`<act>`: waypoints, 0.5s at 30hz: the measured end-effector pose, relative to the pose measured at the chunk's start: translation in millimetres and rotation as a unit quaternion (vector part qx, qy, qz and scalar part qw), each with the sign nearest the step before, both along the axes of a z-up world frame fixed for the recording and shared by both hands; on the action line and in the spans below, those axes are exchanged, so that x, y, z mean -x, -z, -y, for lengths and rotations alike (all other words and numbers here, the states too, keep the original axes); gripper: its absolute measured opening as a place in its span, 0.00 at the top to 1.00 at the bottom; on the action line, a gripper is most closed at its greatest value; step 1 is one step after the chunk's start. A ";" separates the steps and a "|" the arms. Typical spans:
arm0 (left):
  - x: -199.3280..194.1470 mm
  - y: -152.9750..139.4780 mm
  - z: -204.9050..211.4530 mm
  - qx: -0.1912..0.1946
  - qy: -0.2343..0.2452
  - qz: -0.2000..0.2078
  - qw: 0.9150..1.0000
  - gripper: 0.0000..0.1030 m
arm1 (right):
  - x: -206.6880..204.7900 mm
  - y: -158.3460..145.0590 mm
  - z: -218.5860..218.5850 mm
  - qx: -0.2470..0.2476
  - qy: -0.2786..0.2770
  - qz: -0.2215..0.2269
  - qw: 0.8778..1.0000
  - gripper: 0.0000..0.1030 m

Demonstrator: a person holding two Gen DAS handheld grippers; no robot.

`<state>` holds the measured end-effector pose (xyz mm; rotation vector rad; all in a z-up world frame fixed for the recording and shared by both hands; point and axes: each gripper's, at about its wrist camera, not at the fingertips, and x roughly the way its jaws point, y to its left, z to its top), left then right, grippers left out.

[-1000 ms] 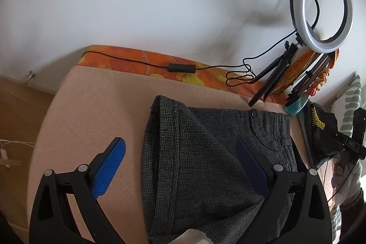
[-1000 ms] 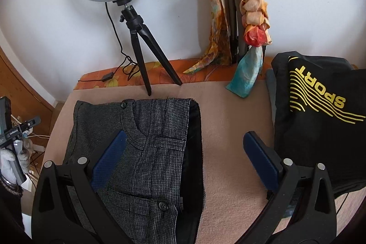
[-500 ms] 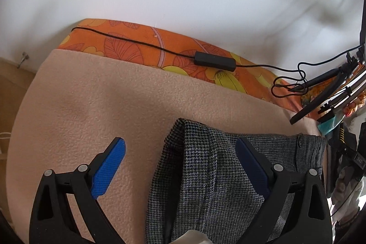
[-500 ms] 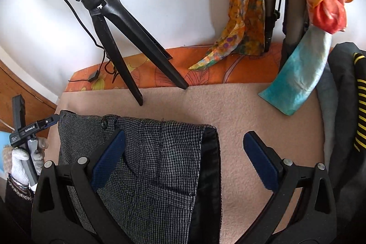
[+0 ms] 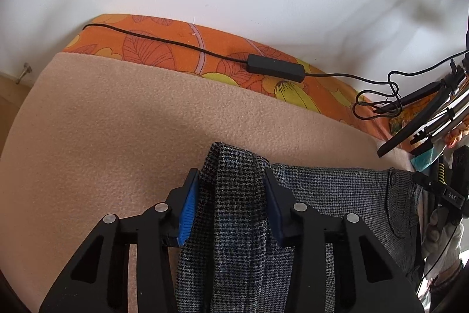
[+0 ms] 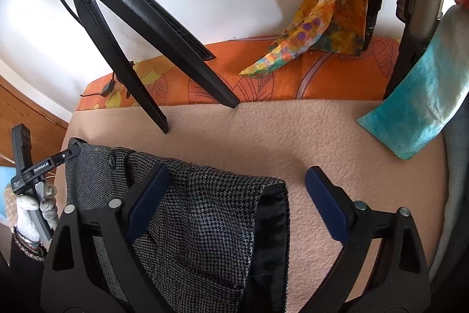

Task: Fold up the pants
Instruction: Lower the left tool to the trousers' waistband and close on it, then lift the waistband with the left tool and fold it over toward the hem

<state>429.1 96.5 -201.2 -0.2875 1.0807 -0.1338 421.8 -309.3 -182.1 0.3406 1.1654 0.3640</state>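
A: How are the pants point(image 5: 234, 225) laid, and where?

B: They are spread on the beige blanket point(image 5: 117, 137), under and between the fingers of both tools. In the left wrist view the waistband with its button is stretched to the right of the fingers, so the long axis is seen across the view, left to right, while a raised fold of cloth is pointed forward, away from the fingers.

A: What is done by the left gripper point(image 5: 231, 201)?

B: Its two blue pads are clenched on that raised fold. Half a second ago the pads were wide apart and only hovering over the cloth; now the cloth is pinched between them.

A: And the right gripper point(image 6: 234, 195)?

B: It is released. The left pad is rested over the pants point(image 6: 205, 225), the right pad is held over bare blanket point(image 6: 293, 137), and the folded edge with its dark lining is seen between them. It has been brought slightly lower since the earlier frame.

A: How is the fabric seen?

B: A grey houndstooth weave is seen, with a black inner lining at the edge, and a pocket seam near the waistband.
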 end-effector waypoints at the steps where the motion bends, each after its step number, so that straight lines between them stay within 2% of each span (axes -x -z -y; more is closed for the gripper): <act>1: 0.8 -1.0 0.0 -0.002 0.000 0.002 1.000 0.66 | 2.5 -1.1 -0.7 -0.008 -0.003 -0.001 1.000 0.38; 2: 2.0 -2.8 -0.1 -0.003 0.001 0.004 1.000 0.70 | 5.2 -2.5 -2.3 -0.018 -0.010 -0.003 1.000 0.46; 3: 3.8 -5.1 -0.5 -0.005 0.003 0.008 1.000 0.72 | 8.3 -3.2 -2.9 -0.023 -0.016 -0.005 1.000 0.65; 4: 5.9 -8.5 -1.4 -0.006 0.004 0.012 1.000 0.77 | 11.9 -6.7 -5.2 -0.024 -0.021 -0.003 0.999 0.74; 9: 16.9 -32.8 -1.0 -0.010 0.015 0.043 0.999 0.83 | 32.7 -49.7 -17.9 0.002 -0.054 0.062 0.997 0.81; 13: 27.8 -63.8 -1.7 -0.005 0.021 0.084 0.996 0.84 | 41.4 -92.2 -2.2 -0.011 -0.039 0.113 0.993 0.83; 15: 31.0 -74.5 0.6 -0.005 0.032 0.107 0.994 0.84 | 40.6 -102.0 0.2 -0.007 -0.034 0.130 0.991 0.83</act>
